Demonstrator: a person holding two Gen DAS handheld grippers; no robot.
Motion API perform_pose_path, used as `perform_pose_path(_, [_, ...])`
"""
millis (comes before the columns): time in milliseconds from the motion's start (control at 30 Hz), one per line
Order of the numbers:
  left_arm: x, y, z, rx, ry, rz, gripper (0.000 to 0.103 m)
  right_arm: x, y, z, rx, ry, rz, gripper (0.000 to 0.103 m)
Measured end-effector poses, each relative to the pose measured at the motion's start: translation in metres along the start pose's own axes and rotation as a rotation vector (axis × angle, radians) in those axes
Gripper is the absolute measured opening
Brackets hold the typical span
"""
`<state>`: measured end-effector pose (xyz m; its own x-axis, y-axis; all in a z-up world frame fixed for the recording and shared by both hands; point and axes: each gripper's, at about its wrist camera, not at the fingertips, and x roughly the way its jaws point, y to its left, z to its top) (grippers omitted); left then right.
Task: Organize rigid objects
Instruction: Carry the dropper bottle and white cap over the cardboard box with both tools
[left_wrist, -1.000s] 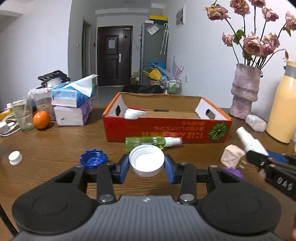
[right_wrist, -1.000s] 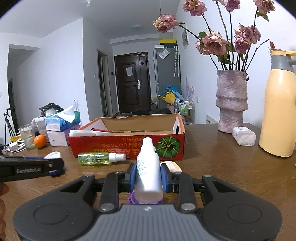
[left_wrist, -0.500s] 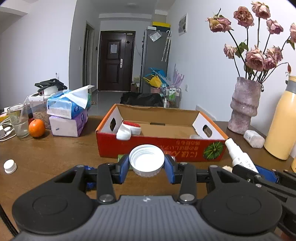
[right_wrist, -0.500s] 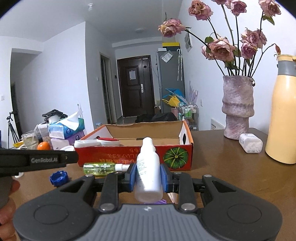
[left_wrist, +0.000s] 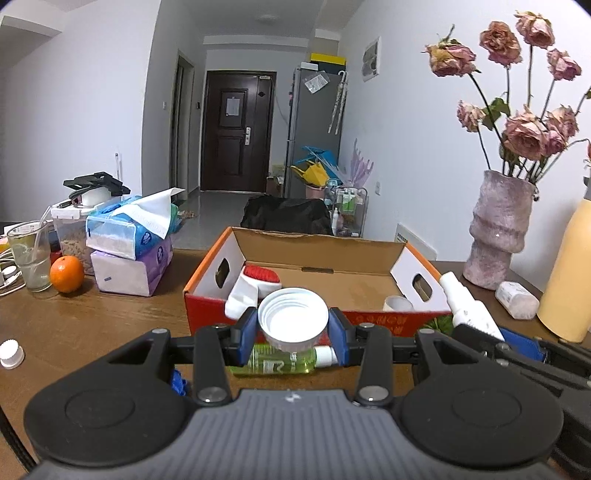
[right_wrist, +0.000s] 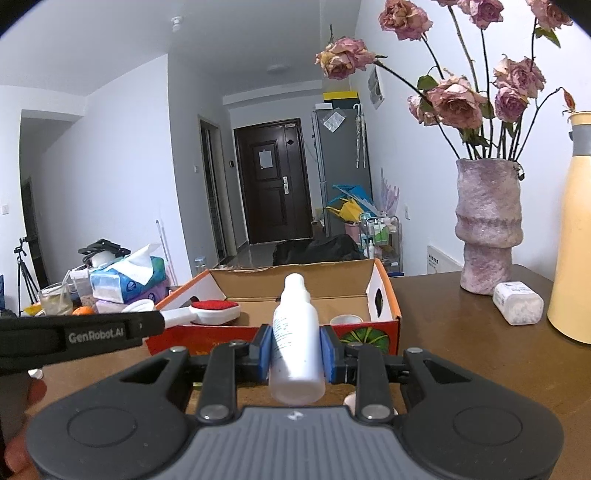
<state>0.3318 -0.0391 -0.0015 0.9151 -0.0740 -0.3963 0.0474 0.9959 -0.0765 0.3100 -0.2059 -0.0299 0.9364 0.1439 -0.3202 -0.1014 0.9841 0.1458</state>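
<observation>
- Left tongs (left_wrist: 293, 334) clamp a white jar lid (left_wrist: 293, 318) by its rim, hollow side facing the camera; it hangs just short of the near wall of the cardboard box (left_wrist: 288, 314).
- Right tongs (right_wrist: 295, 353) are closed on a white spray bottle (right_wrist: 295, 332), nozzle pointing ahead, body pinched near its middle, in front of the same box (right_wrist: 388, 295).
- Already in the box: a red-faced brush (left_wrist: 255, 284) at the left end and a pale roll (left_wrist: 397, 303) at the right — the middle of the floor looks bare.
- A green spray bottle (left_wrist: 280, 363) lies on the bench (left_wrist: 92, 325) below the lid; a small white cap (left_wrist: 11, 354) sits far left.
- Step in hand, as I judge it: carry both items over the front wall and set them inside.
- To do it well — lift each clear of the wall's top edge before going forward; the lid seems low against it.
- Aim the lid mid-left, the bottle mid-right, so the two tongs stay apart; they sit close side by side now.
- Lower before letting go; a dropped bottle would likely roll into the roll.
</observation>
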Motion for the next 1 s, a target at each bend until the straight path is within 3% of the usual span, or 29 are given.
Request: perform_pose_path(1000, [0.092, -0.007, 0.041, -0.012, -0.030, 0.017, 0.041, 0.104, -0.016, 0.036, 0.014, -0.014, -0.012, 0.027])
